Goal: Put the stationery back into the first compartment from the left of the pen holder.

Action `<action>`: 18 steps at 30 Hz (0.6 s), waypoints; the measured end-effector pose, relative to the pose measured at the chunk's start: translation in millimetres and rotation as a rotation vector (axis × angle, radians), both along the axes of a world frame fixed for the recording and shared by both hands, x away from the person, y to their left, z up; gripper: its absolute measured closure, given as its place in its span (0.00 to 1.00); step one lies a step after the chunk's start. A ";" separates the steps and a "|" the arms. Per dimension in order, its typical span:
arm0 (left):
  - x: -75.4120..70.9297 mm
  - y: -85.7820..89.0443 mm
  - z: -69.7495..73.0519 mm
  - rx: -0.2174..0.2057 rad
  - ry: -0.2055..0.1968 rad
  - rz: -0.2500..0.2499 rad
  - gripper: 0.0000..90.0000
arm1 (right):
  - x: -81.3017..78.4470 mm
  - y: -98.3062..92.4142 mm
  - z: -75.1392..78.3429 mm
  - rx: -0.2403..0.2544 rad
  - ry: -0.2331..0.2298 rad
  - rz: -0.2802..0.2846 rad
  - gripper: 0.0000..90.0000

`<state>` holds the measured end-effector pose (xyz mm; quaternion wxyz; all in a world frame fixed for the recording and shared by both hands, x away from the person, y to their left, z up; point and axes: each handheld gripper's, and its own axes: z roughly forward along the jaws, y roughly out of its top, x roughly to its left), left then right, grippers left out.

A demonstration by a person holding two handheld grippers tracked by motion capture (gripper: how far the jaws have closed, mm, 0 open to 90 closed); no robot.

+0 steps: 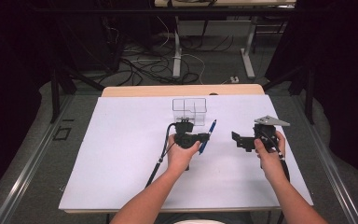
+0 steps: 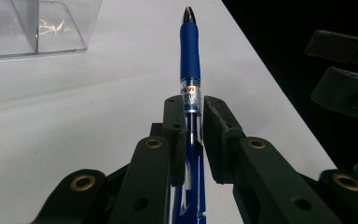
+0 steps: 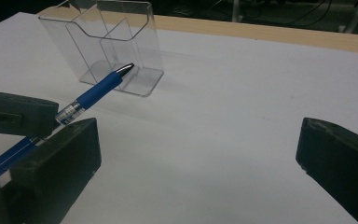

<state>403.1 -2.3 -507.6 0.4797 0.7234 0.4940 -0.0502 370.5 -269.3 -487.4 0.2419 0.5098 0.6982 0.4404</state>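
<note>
Dim room, soft focus, dark surroundings

The high view looks forward and down from above the person's side, taking in the whole white table (image 1: 121, 154). The left gripper view sits low and close, looking along a blue pen (image 2: 189, 56) toward the table edge. The right gripper view faces the clear holder (image 3: 107, 42) from nearby. All three views share the pen and holder.
</note>
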 end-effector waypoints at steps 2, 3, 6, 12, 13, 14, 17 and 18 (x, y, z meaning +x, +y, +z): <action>-1.2 2.8 0.4 -0.010 -0.009 0.006 0.89 | 0.3 2.3 1.5 0.014 0.013 0.006 0.00; -1.6 4.5 0.8 -0.014 -0.009 0.000 0.89 | 0.5 3.3 2.0 0.019 0.018 0.010 0.00; -3.3 7.6 2.0 -0.023 -0.018 0.008 0.89 | 0.4 6.9 3.4 0.058 0.048 0.006 0.00; -6.8 14.4 4.9 -0.042 -0.026 0.007 0.89 | 1.6 9.8 5.7 0.183 0.114 0.008 0.00; -7.5 14.9 4.9 -0.056 -0.030 0.011 0.89 | 1.7 10.9 5.7 0.198 0.122 0.007 0.00; -7.7 16.8 5.6 -0.055 -0.033 0.002 0.89 | 1.6 12.1 5.8 0.204 0.133 0.008 0.00; -9.7 18.4 7.0 -0.074 -0.038 0.012 0.89 | 1.2 15.8 5.7 0.213 0.142 0.022 0.00; -9.9 20.1 7.8 -0.069 -0.043 0.003 0.89 | 1.4 16.3 5.9 0.209 0.143 0.034 0.00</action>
